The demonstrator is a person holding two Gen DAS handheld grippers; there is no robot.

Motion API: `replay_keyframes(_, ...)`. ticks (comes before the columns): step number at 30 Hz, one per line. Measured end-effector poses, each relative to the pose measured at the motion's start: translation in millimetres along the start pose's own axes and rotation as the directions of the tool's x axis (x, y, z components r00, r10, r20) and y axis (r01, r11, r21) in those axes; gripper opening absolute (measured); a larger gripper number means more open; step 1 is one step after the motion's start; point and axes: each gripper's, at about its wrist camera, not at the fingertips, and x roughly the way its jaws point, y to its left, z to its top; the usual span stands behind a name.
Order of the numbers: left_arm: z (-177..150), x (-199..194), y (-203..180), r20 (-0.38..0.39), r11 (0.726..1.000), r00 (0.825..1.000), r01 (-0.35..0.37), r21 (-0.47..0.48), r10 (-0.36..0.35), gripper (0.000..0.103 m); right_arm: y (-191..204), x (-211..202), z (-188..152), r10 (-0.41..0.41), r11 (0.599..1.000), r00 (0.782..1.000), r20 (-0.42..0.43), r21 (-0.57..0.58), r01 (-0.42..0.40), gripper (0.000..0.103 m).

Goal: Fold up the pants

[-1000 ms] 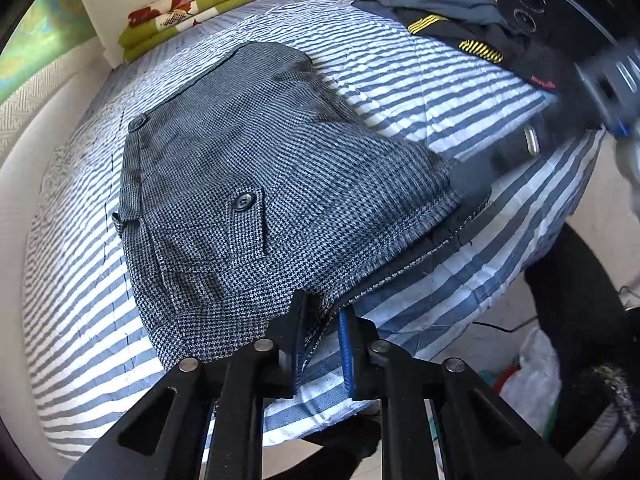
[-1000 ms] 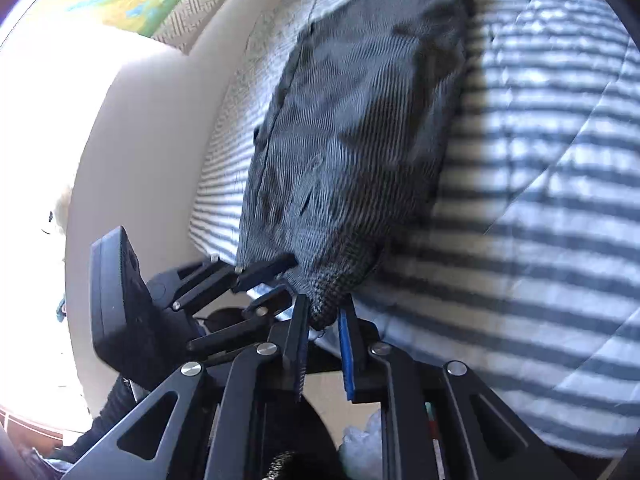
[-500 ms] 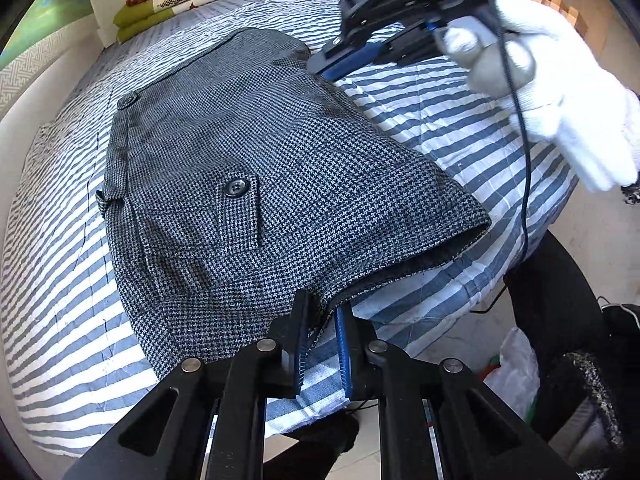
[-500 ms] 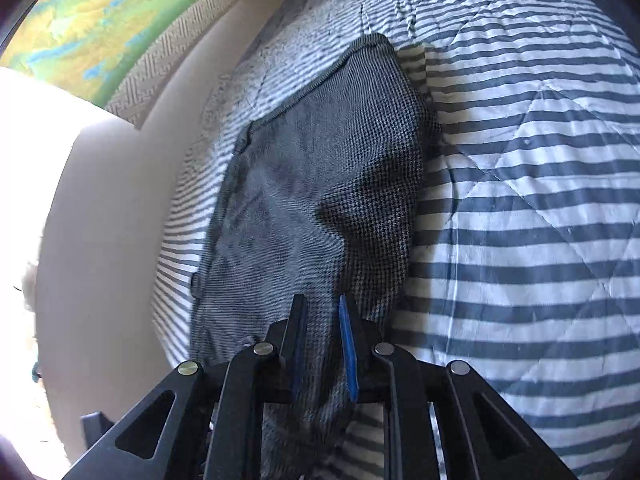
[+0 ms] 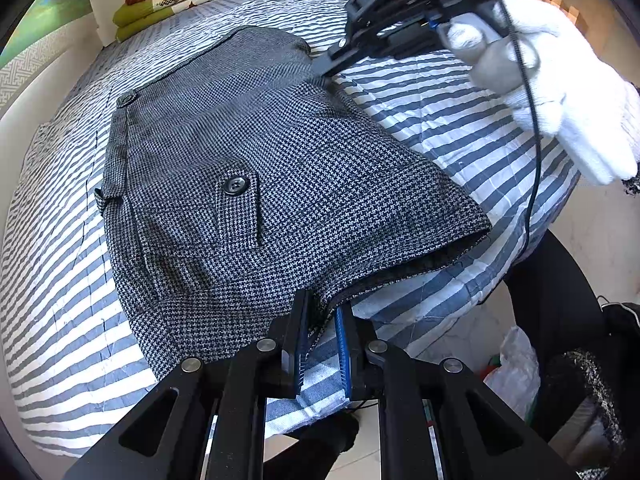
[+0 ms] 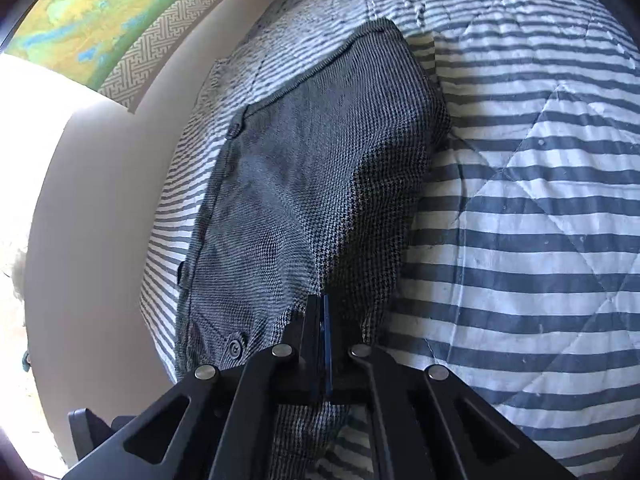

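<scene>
Right gripper point(image 6: 322, 320) fingers newly pinching pants point(image 5: 280, 184); left gripper point(image 5: 322, 320) fingers grip hem beside quilt point(image 5: 460, 120).

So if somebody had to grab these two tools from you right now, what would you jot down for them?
Left hand-held gripper: clamped on the hem of the houndstooth pants, at the bed's near edge.
Right hand-held gripper: shut on the pants' far edge, held by a white-gloved hand.
Pants lie flat on the striped duvet, pocket button up.
Done: both edges gripped.
Left: lift and fold the cloth over, then smooth.
</scene>
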Motion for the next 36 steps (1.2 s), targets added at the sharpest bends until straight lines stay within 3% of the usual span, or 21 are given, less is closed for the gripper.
replay_keyframes(5, 1.4, 0.3, 0.6, -0.002, 1.000, 1.000, 0.004, -0.003, -0.004, 0.014, 3.6, 3.3, 5.0, -0.035, 0.999, 0.999, -0.015, 0.001, 0.035, 0.010)
replay_keyframes(10, 2.8, -1.7, 0.8, 0.000, 1.000, 1.000, 0.008, -0.006, -0.008, 0.014, 1.1, 16.4, 6.6, -0.023, 0.999, 0.999, -0.030, 0.026, 0.024, 0.010)
replay_keyframes(15, 2.4, -2.6, -0.2, 0.000, 1.000, 1.000, 0.005, 0.001, -0.005, 0.014, -3.1, 22.7, 3.0, 0.023, 0.997, 0.997, -0.071, 0.070, -0.018, 0.000)
replay_keyframes(21, 1.4, -3.2, -0.7, 0.002, 1.000, 1.000, 0.003, 0.004, -0.003, 0.014, -13.4, -17.0, -8.3, 0.056, 0.993, 0.998, 0.031, 0.105, -0.059, 0.000)
replay_keyframes(25, 1.9, -3.1, -0.9, -0.001, 1.000, 1.000, 0.004, 0.007, -0.004, 0.014, -15.7, -30.6, -15.5, 0.077, 0.991, 0.996, 0.038, 0.103, -0.080, 0.000)
replay_keyframes(29, 2.6, -6.3, 0.5, 0.007, 1.000, 1.000, 0.007, 0.002, -0.007, 0.014, -9.9, -50.4, -45.6, 0.102, 0.992, 0.995, 0.022, 0.072, -0.103, 0.000)
replay_keyframes(36, 2.9, -5.8, -0.2, 0.013, 1.000, 1.000, 0.005, -0.009, -0.004, 0.013, -15.2, -99.3, -128.6, 0.088, 0.993, 0.996, -0.001, 0.077, -0.088, 0.000)
